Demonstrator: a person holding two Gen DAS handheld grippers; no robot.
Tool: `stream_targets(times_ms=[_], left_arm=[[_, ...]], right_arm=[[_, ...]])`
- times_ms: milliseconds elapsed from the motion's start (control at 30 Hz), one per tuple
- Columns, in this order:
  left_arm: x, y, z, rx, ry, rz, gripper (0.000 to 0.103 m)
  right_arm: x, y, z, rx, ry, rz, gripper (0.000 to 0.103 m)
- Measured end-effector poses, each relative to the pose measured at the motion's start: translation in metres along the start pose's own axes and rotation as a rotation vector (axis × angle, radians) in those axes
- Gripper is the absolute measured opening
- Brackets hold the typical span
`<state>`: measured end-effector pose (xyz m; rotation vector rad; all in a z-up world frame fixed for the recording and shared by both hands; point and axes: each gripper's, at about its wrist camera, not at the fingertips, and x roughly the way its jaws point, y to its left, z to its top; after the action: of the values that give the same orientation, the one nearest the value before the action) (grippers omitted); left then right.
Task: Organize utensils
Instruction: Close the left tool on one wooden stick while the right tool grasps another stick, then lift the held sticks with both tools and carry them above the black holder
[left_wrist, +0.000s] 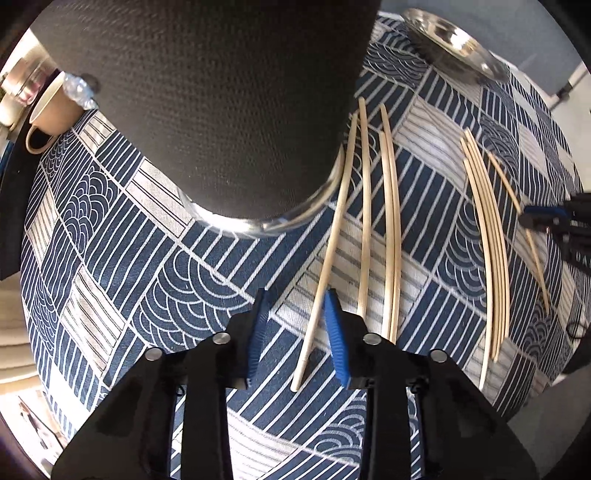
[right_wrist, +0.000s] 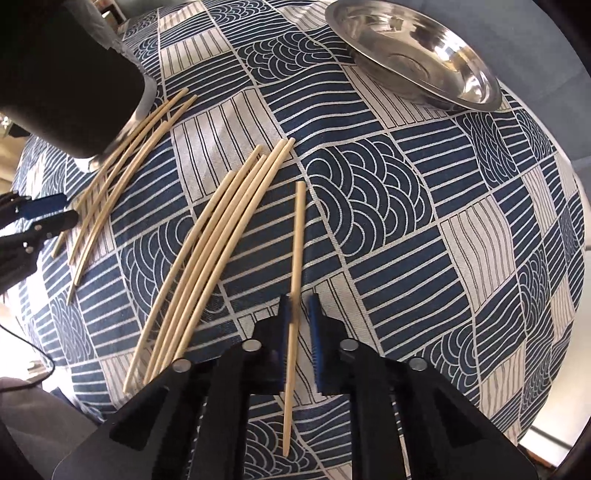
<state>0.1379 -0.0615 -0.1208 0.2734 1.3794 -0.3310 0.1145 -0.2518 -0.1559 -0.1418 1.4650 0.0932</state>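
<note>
step: pick-up | right gripper pinched a lone pale wooden chopstick lying well right of tall black mesh holder | left gripper part-spread around another chopstick near holder | next: lift, carry to holder

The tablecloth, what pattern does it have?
The tablecloth has navy and white patches of stripes and wavy arches, clearest in the right wrist view.

Wide open cloth right of the chopsticks, blocked far left by the tall black holder and far right by the steel bowl.
</note>
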Motion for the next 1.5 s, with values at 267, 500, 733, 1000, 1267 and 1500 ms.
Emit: stream_targets(times_ms=[267,500,733,1000,1267,1500], left_arm=[[-0.007,0.005,-0.015,0.01,0.023,-0.049,0.007],[-0.016,0.0,-0.027,-0.026,0.04,-0.111,0.005],[-0.031,-0.009,-0.045,-0.045,0.053,-0.139,0.004],[-0.059,0.022,-0.065,-0.118,-0.007,-0.188,0.004],[-0.1,0.015,-0.091,-0.173,-0.1,-0.206,0.004],[-0.147,0.018,-0.107,-0.222,-0.227,-0.178,0.004]], right_arm=[[0.003,0.013,-0.003,-0.014,0.001,0.011,0.004],[-0.012,-0.002,-0.008,0.018,-0.016,0.06,0.004],[-0.044,-0.007,-0.027,0.02,-0.055,0.126,0.004],[-0.09,0.012,-0.036,-0.025,-0.145,0.192,0.004],[-0.122,0.036,-0.037,-0.111,-0.228,0.246,0.004],[-0.157,0.053,-0.032,-0.18,-0.31,0.302,0.004]])
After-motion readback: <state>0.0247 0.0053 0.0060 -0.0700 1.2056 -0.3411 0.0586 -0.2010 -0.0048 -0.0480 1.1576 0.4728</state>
